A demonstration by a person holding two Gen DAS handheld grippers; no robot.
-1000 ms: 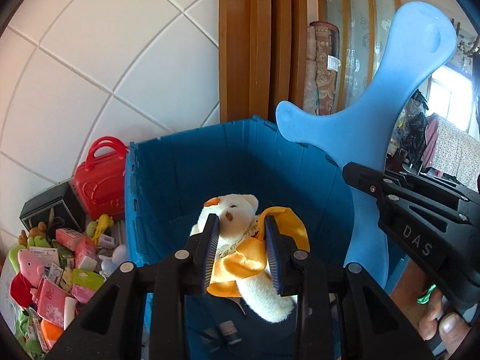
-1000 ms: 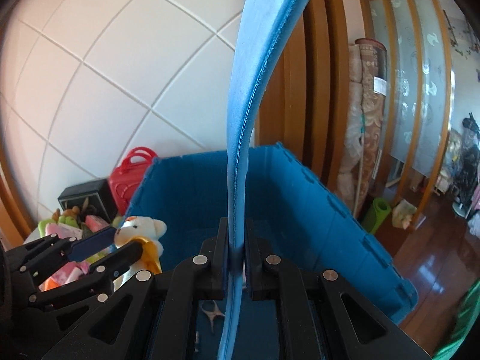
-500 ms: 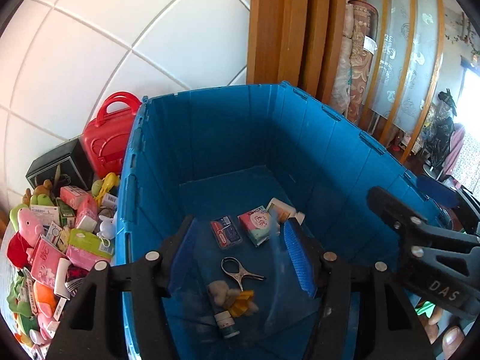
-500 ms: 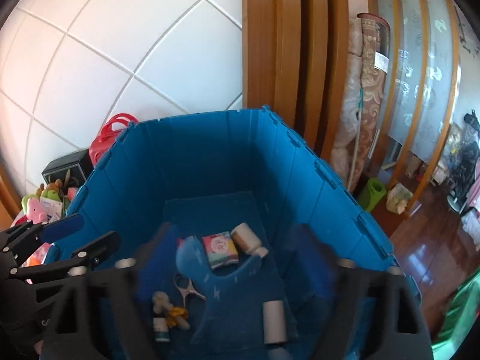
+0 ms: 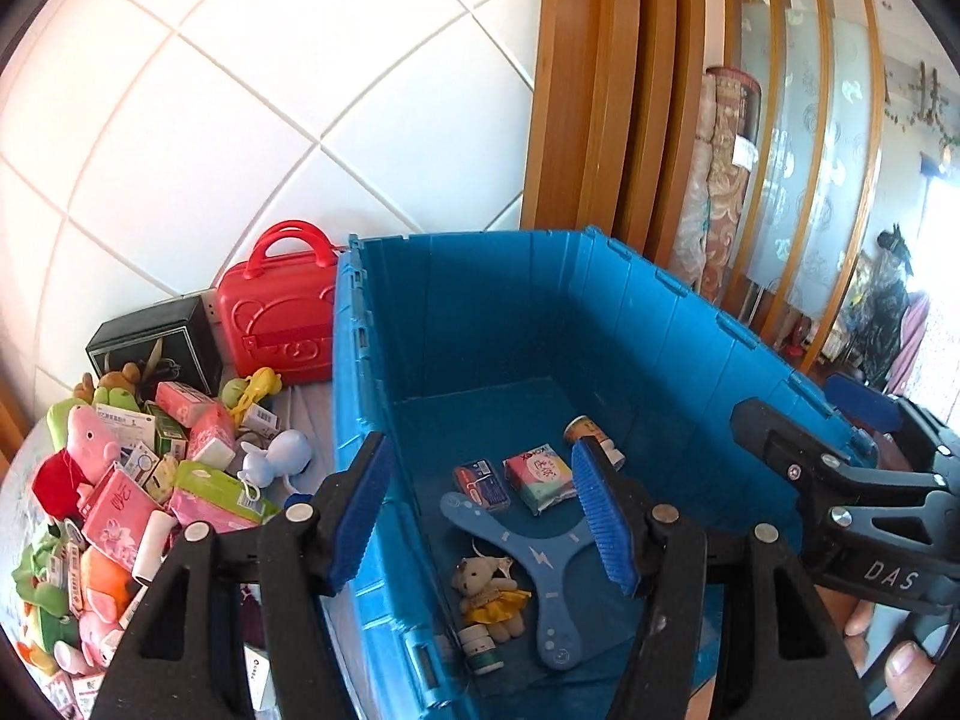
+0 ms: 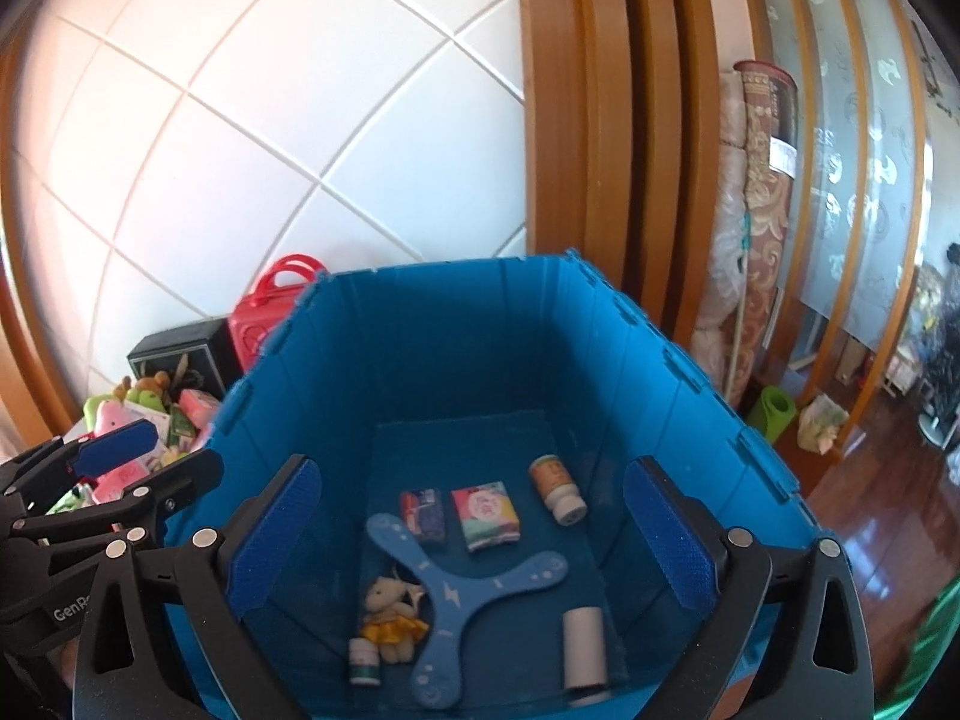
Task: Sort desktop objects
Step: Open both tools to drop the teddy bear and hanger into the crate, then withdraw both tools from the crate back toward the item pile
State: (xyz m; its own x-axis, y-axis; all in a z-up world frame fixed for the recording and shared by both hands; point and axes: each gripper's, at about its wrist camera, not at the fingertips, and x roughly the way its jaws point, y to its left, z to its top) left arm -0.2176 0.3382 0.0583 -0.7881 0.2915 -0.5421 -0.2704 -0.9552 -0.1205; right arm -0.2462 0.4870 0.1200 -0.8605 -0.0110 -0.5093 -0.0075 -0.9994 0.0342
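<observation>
Both of your grippers hang over the deep blue plastic crate (image 6: 456, 360) with nothing in them. The left gripper (image 5: 483, 516) holds its fingers partly apart. The right gripper (image 6: 471, 537) is spreading its fingers to full width.

On the crate floor the flat blue foam three-armed boomerang (image 6: 465, 594) lies beside the small white plush bear in a yellow dress (image 6: 393, 618). The boomerang is probably light and a little bendy, so pinch one arm across its thin edge. The bear is soft and will squash; take it around the body.

What remains to sort is the heap of pink tissue packets, cartons and plush toys (image 5: 138, 480) on the worktop left of the crate. These things look light, and the film-wrapped packets may slip, so grip them across their short sides.

The left wrist view shows this heap fully, along with the red toy suitcase (image 5: 276, 324). The right wrist view catches only its edge, but it shows a white roll (image 6: 582, 642) near the crate's near wall that the left view misses.
</observation>
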